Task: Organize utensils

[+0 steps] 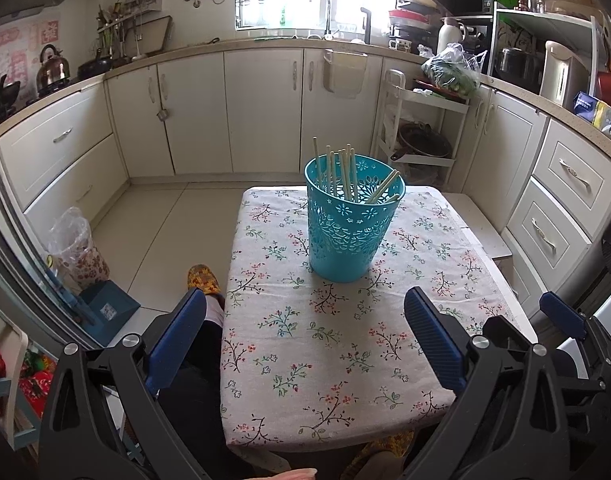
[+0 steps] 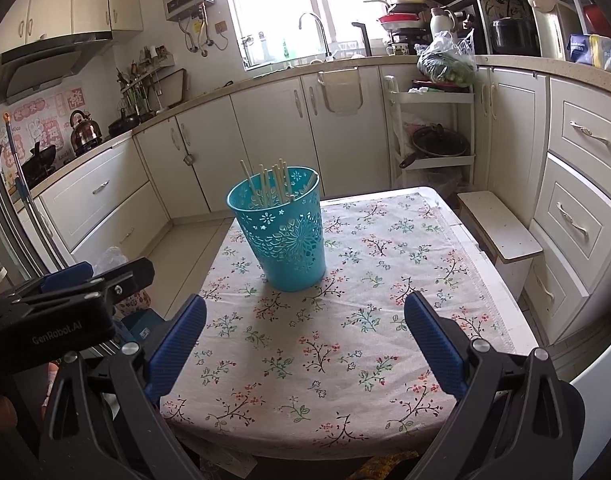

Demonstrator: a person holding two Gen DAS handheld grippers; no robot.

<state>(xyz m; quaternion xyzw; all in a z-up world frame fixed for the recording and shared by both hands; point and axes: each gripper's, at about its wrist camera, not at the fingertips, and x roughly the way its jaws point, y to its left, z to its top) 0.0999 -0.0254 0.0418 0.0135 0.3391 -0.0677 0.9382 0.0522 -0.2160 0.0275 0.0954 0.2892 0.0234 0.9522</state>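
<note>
left wrist view: left gripper [image 1: 305, 320] jaws spread wide, nothing between them, hovering over the near part of the floral tablecloth [image 1: 333, 344]. turquoise basket [image 1: 351, 220] stands upright ahead of the claw, slightly to its right, well apart from the fingertips. chopsticks [image 1: 341, 172] all sit inside it, most upright, a couple leaning toward the right rim. no loose utensils visible on the cloth.

right wrist view: right gripper [image 2: 305, 330] also wide and empty, low over the near edge of the cloth. basket [image 2: 281, 232] ahead and a bit left of this claw, chopsticks [image 2: 271, 186] poking above the rim. left gripper body shows at this claw's left side.

task looks done or near done, judging by the bare cloth.

risks: basket is tall, light-looking plastic on a loose cloth, so a sideways knock from either claw could tip it and spill the sticks. leaning sticks stand above the rim and could snag a finger reaching over. dragging a claw on the cloth may bunch it and pull the basket. the two claws sit just beside each other, so they may bump.
</note>
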